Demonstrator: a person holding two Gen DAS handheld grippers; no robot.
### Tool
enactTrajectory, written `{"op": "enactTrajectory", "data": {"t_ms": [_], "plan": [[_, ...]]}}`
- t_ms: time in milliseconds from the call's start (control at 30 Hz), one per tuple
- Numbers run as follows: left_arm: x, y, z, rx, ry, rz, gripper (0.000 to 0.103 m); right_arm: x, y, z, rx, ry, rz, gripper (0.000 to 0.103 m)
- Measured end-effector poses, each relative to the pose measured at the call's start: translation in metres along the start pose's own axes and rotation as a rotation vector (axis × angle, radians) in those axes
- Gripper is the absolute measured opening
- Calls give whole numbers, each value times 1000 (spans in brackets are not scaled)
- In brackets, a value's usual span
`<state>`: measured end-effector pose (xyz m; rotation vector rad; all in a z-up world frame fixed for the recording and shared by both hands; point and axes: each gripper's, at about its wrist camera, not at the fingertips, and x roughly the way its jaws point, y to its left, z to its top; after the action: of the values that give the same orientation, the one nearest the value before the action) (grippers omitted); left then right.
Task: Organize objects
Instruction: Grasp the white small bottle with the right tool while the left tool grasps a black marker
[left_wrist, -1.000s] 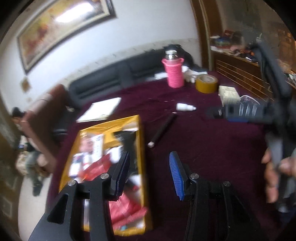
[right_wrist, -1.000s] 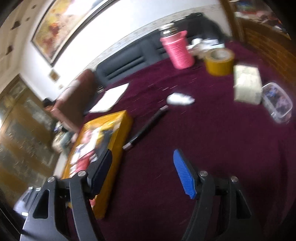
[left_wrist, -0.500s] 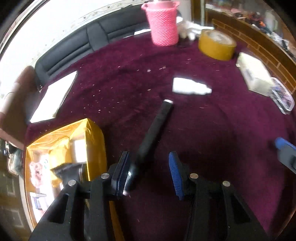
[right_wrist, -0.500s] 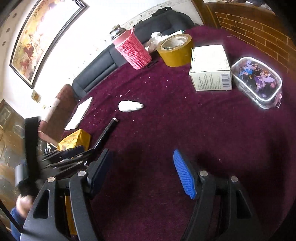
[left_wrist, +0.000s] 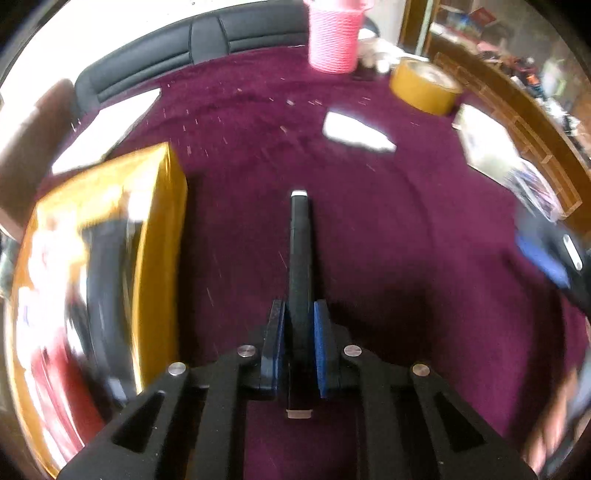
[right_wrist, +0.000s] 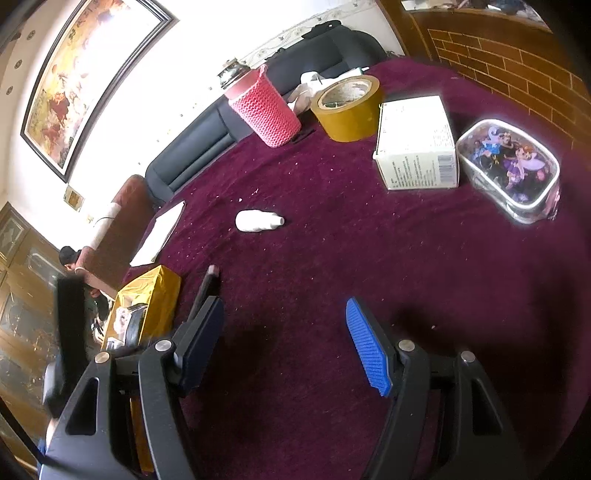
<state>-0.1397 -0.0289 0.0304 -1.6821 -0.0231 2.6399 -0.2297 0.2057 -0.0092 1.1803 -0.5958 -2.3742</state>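
Maroon tablecloth (right_wrist: 332, 258) covering the table. Black pen-like stick (left_wrist: 300, 258) lying near its left side, right of the gold box (left_wrist: 162, 240); left gripper (left_wrist: 299, 339), jaws just closing, now clamping it. Right gripper (right_wrist: 284, 347) hovering half-open, holding nothing.

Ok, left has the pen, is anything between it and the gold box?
Nothing visible. The left gripper is shut on the pen, and only bare cloth lies between it and the gold box beside it. The box wall stands up, so the pen likely needs lifting over.
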Motion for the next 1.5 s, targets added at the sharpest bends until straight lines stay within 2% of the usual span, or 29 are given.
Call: {"op": "enactTrajectory", "data": {"t_ms": [100, 200, 267, 333, 400, 433, 567, 633, 733, 767, 833, 900, 933, 1100, 1333, 1500], "plan": [[-16, -6, -42, -10, -37, -6, 11, -3, 3, 2, -35, -30, -8, 68], [-20, -6, -62, -43, -64, -19, 11, 8, 15, 8, -73, 12, 23, 67], [-19, -9, -65, -24, -92, -9, 11, 16, 34, 17, -142, 44, 20, 63], [-17, -9, -67, -16, -97, -8, 11, 32, 62, 29, -292, 55, -22, 62], [-17, -9, -68, -1, -118, 1, 11, 51, 78, 40, -383, 76, -36, 61], [-18, -10, -68, 6, -124, 5, 11, 66, 84, 45, -432, 95, -69, 61], [-15, -8, -67, 16, -145, 2, 12, 112, 97, 59, -561, 155, -156, 61], [-14, -10, -68, 23, -157, 8, 12, 130, 99, 63, -618, 156, -222, 61], [-12, -13, -67, 43, -176, 24, 12, 152, 96, 72, -639, 180, -246, 61], [-12, -13, -67, 47, -181, 26, 12, 158, 93, 74, -637, 192, -248, 59], [-13, -13, -67, 48, -183, 23, 12, 169, 89, 74, -648, 229, -243, 39], [-13, -11, -66, 44, -184, 16, 12, 181, 86, 69, -664, 265, -273, 27], [-13, -11, -66, 41, -184, 14, 12, 179, 88, 66, -687, 240, -275, 23], [-14, -10, -68, 36, -202, 8, 11, 162, 84, 57, -621, 199, -285, 23], [-19, -14, -72, 37, -229, 8, 11, 105, 79, 32, -437, 167, -185, 23], [-29, -14, -75, 32, -289, 47, 11, 48, 88, 1, -412, 91, -161, 23]]}}
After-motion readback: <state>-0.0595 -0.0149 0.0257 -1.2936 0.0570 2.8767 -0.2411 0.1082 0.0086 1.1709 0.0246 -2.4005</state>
